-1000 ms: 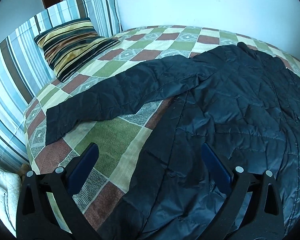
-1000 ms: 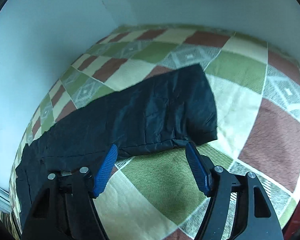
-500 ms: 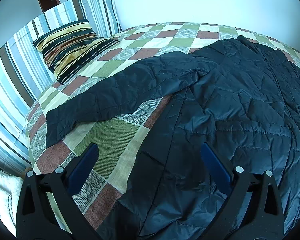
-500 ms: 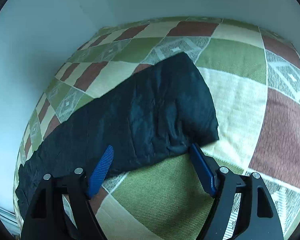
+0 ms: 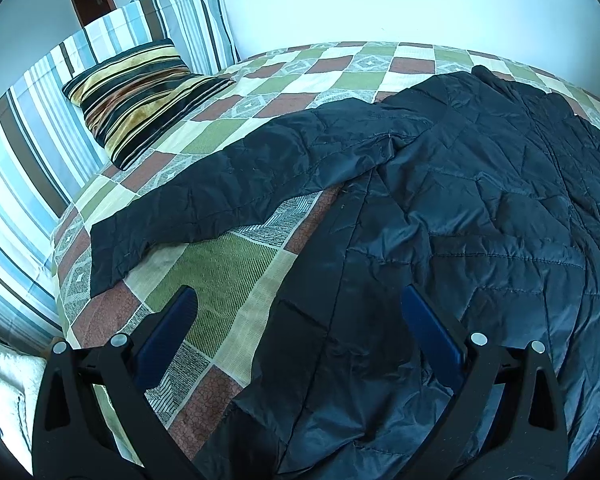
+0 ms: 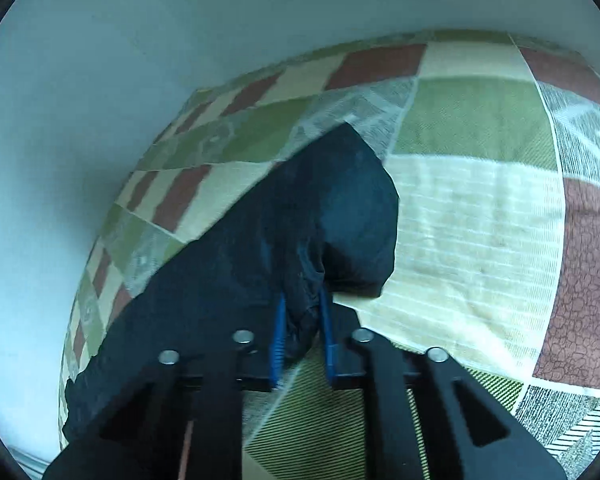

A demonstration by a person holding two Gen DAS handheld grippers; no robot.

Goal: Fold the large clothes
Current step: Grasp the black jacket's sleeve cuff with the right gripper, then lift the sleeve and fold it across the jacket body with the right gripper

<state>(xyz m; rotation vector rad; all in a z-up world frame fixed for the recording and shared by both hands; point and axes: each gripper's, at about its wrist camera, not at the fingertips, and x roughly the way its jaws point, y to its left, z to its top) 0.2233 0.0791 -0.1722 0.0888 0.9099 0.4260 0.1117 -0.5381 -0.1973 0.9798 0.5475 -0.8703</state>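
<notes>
Closing within the last half second, the right tongs now pinch a bunched fold near the cuff of the black quilted puffer jacket's sleeve, which had lain flat between their parted blue pads. Beneath both tongs spreads the bed with its green, rust and cream checked cover; the jacket's body lies flat under and ahead of the left tongs, which gape unclenched above its edge. Far ahead-left of them leans a striped velvet cushion.
</notes>
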